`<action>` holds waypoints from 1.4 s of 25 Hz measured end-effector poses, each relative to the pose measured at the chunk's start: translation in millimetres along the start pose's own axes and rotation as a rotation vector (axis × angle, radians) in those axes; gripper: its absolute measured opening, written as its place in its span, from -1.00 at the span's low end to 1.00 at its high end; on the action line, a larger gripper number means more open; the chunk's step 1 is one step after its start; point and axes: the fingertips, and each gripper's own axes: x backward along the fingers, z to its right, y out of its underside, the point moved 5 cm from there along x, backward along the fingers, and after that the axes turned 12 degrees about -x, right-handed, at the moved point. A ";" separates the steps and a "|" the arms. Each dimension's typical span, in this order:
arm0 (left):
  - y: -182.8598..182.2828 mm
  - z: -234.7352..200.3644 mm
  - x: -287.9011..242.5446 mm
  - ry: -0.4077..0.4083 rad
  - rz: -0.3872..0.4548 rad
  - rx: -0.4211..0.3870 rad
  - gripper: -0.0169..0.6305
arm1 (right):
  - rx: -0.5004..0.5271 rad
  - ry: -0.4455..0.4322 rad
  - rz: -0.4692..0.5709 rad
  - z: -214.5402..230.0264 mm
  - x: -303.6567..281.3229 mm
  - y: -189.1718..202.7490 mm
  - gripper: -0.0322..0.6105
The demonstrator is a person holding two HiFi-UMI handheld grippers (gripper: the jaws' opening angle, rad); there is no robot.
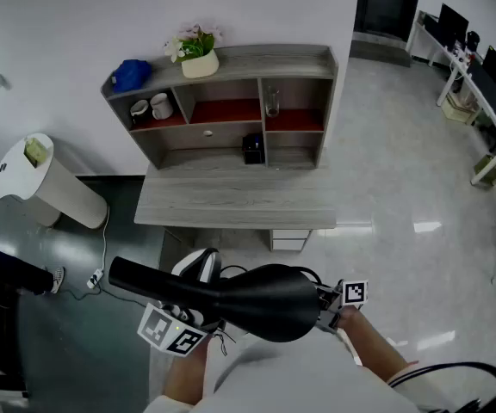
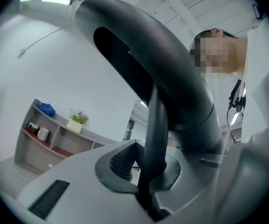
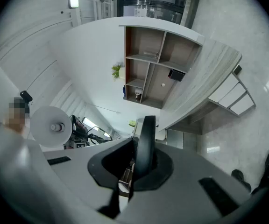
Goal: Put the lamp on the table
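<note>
A black lamp (image 1: 265,304) with a rounded shade and a long arm (image 1: 140,278) hangs low in the head view, close to my body and short of the grey wooden table (image 1: 231,203). My left gripper (image 2: 146,181) is shut on a thin black bar of the lamp (image 2: 155,125); the lamp's thick curved body (image 2: 172,78) arches over it. Its marker cube (image 1: 170,332) shows under the arm. My right gripper (image 3: 141,164) is shut on a narrow black edge of the lamp (image 3: 146,139); its marker cube (image 1: 354,292) sits at the shade's right.
A shelf unit (image 1: 231,101) stands on the table's back with a flower pot (image 1: 198,58), a blue object (image 1: 130,74), cups (image 1: 153,107) and a black box (image 1: 252,147). A white bin (image 1: 37,179) stands left. Desks with monitors (image 1: 480,67) line the far right.
</note>
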 end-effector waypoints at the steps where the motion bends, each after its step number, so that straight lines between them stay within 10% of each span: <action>1: -0.1 -0.2 0.7 0.001 0.000 0.000 -0.92 | -0.001 0.001 0.001 0.4 -0.3 0.8 -0.85; 35: -13.4 -17.9 53.8 0.003 0.021 0.009 -0.92 | 0.009 0.013 -0.010 -0.7 -26.9 46.2 -0.84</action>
